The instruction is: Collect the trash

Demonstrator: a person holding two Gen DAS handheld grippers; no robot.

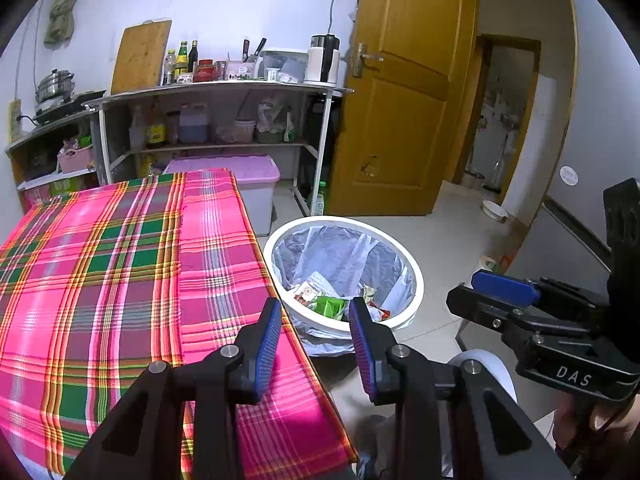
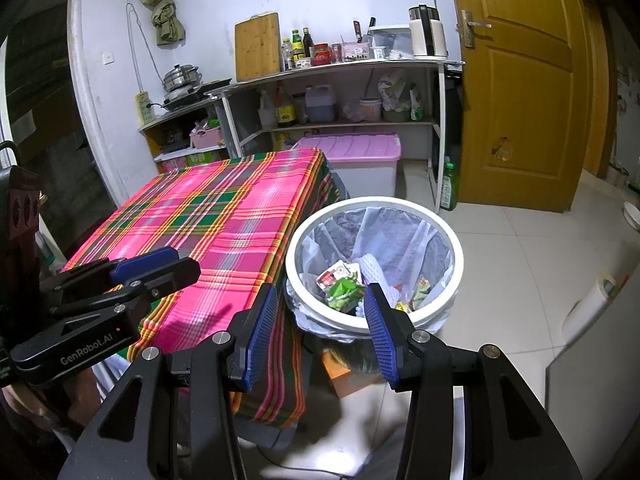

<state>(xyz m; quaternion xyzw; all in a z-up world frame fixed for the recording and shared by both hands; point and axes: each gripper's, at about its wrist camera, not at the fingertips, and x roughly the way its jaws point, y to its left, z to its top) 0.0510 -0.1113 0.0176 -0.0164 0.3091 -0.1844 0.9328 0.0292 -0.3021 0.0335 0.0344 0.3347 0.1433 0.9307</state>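
The worktop, filling the left of the frame under smooth pink-green plaid cloth, looks bare of trash. Right of centre, the round white bin with a thin crinkled liner holds the glossy wrappers. Both the left tool and right tool gape empty; best scan the floor before finishing.

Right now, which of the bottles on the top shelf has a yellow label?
The green bottle with the yellow label, just right of the clear bottle; the dark bottle to its right shows no yellow.
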